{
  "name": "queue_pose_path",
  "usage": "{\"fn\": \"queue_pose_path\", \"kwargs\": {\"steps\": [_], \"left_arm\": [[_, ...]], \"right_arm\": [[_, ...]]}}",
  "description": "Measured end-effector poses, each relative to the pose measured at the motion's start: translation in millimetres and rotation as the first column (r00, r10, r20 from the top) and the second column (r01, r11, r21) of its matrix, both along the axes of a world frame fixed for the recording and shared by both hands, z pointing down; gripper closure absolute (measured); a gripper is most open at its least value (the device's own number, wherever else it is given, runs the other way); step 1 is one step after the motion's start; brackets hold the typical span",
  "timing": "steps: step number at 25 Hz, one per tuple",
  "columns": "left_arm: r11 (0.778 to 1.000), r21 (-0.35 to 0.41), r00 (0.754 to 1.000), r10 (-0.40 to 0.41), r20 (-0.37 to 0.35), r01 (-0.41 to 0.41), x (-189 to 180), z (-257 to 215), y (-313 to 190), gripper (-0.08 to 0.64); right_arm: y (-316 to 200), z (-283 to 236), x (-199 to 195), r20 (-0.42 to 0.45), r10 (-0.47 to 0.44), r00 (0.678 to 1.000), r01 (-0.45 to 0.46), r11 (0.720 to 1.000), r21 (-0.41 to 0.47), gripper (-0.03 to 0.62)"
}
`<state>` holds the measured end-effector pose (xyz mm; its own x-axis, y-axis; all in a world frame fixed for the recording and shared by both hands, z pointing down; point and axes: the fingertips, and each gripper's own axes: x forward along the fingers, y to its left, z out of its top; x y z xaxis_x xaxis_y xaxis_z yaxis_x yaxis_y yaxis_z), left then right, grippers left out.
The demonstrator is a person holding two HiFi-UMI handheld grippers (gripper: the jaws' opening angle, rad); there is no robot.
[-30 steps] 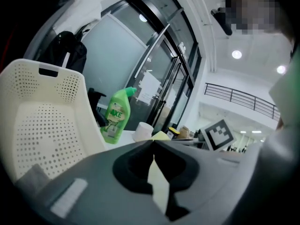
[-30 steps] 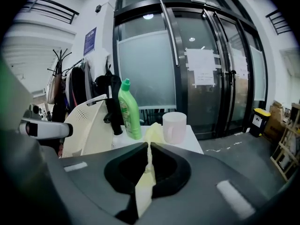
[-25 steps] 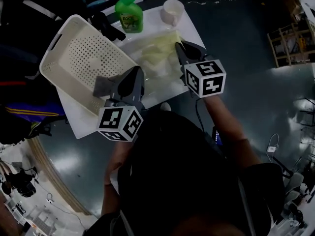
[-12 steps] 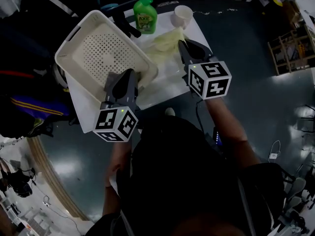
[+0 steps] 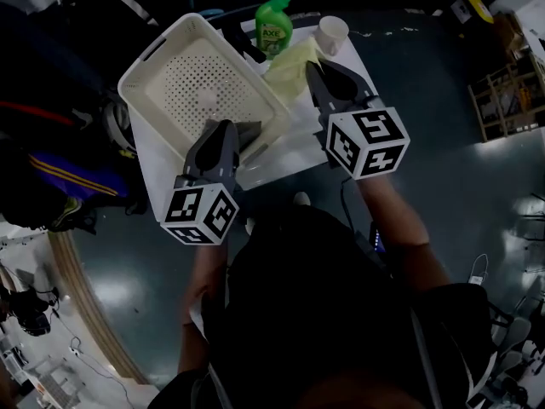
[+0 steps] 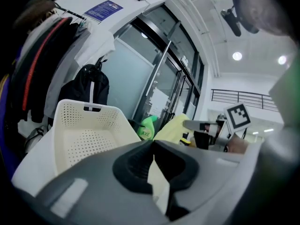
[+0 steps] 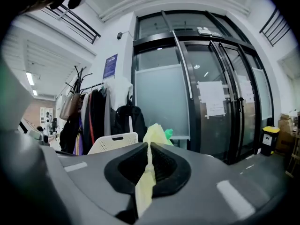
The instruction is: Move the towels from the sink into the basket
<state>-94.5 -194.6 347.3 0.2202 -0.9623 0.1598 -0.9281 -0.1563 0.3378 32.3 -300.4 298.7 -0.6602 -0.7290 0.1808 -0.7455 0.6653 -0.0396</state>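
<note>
Yellow towel (image 5: 290,61) had lifted, pinched by the right gripper (image 5: 312,68); left gripper (image 5: 225,128) clenched a grey towel (image 5: 249,133); green bottle (image 5: 274,25) read "AXE".

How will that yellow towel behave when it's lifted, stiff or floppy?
Probably floppy: the yellow towel bunches into a soft peak beyond the right tool, which is shut on a thin fold. Likely light, since that small pinch seems to carry it. It may trail and catch the basket rim.

Probably office or lab: glass doors (image 7: 215,102), hung coats (image 7: 96,116), ceiling lights (image 6: 237,56)
</note>
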Motion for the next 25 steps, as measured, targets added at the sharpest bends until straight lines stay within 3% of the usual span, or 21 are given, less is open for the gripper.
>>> {"fn": "queue_pose_path", "kwargs": {"steps": [12, 25], "left_arm": [[0.995, 0.009, 0.995, -0.100, 0.019, 0.100, -48.5, -9.6, 30.3, 0.552], [0.976, -0.015, 0.975, -0.214, 0.060, 0.216, -90.3, -3.6, 51.5, 0.552]], "right_arm": [[29.4, -47.0, -70.0, 0.057, -0.152, 0.987, 0.146, 0.984, 0.101, 0.588], [62.7, -33.4, -152.4, 0.047, -0.350, 0.936, 0.346, 0.935, 0.082, 0.588]]}}
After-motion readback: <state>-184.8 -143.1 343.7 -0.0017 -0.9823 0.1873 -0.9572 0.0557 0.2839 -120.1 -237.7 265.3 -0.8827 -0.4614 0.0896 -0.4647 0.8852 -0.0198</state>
